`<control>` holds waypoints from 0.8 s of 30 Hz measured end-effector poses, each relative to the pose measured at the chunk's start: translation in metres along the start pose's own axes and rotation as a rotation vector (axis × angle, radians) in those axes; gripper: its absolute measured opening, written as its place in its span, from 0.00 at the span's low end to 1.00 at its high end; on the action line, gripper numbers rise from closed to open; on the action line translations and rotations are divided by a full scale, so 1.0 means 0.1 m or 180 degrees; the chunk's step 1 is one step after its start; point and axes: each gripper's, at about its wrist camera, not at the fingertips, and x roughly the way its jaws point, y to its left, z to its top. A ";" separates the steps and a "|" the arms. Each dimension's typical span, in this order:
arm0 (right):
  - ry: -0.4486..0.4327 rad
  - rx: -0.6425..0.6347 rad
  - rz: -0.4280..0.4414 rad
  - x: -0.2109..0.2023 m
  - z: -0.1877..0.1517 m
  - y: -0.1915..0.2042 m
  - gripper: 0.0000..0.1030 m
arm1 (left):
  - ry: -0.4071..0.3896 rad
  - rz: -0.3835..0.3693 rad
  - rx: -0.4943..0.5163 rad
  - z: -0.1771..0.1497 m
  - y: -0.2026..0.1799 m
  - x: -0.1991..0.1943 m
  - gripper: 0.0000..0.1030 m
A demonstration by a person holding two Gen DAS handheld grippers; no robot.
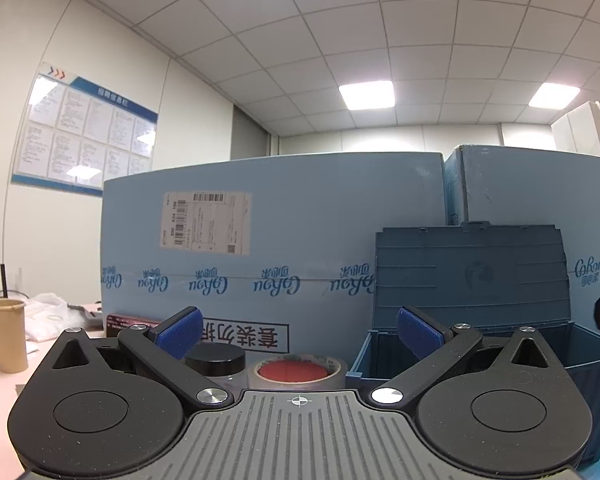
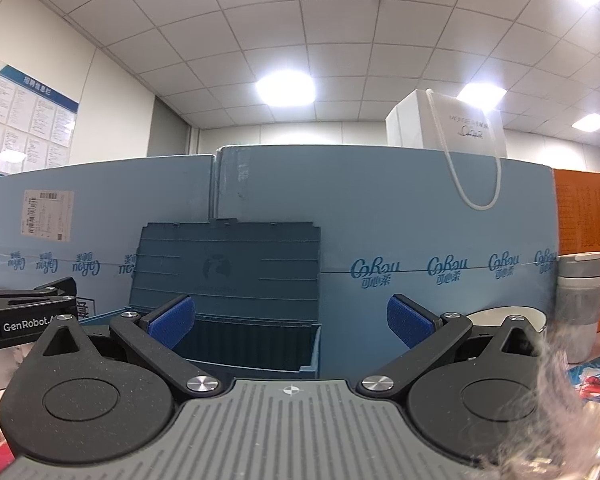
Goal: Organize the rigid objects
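A dark blue plastic storage box (image 1: 588, 364) stands with its lid (image 1: 472, 272) raised against the light blue cartons; it also shows in the right wrist view (image 2: 252, 344). My left gripper (image 1: 300, 334) is open and empty, just left of the box. Between its fingers lie a clear tape roll (image 1: 332, 366) with something red inside and a black-lidded jar (image 1: 216, 358). My right gripper (image 2: 290, 324) is open and empty, facing the box's right part. The left gripper's body (image 2: 24, 322) shows at the left of the right wrist view.
Large light blue cartons (image 1: 300, 232) form a wall behind. A paper cup (image 1: 6, 334) and plastic bags (image 1: 50, 316) sit at left. A white bowl (image 2: 504, 318), a grey tumbler (image 2: 580, 304), an orange box (image 2: 584, 240) and a white gift bag (image 2: 448, 128) are at right.
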 end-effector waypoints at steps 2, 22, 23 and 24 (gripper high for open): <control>-0.0028 0.0018 -0.0018 -0.02 0.00 -0.01 1.00 | 0.0030 0.0007 -0.0039 0.00 0.02 0.01 1.00; -0.0277 0.0193 0.0028 -0.30 0.21 -0.14 1.00 | -0.0098 -0.0149 -0.0374 -0.01 0.19 -0.07 1.00; -0.0271 0.0188 0.0003 -0.34 0.24 -0.15 1.00 | -0.0107 -0.0184 -0.0385 -0.01 0.20 -0.07 1.00; -0.0257 0.0181 -0.0028 -0.39 0.28 -0.18 1.00 | -0.0108 -0.0228 -0.0388 -0.01 0.20 -0.07 1.00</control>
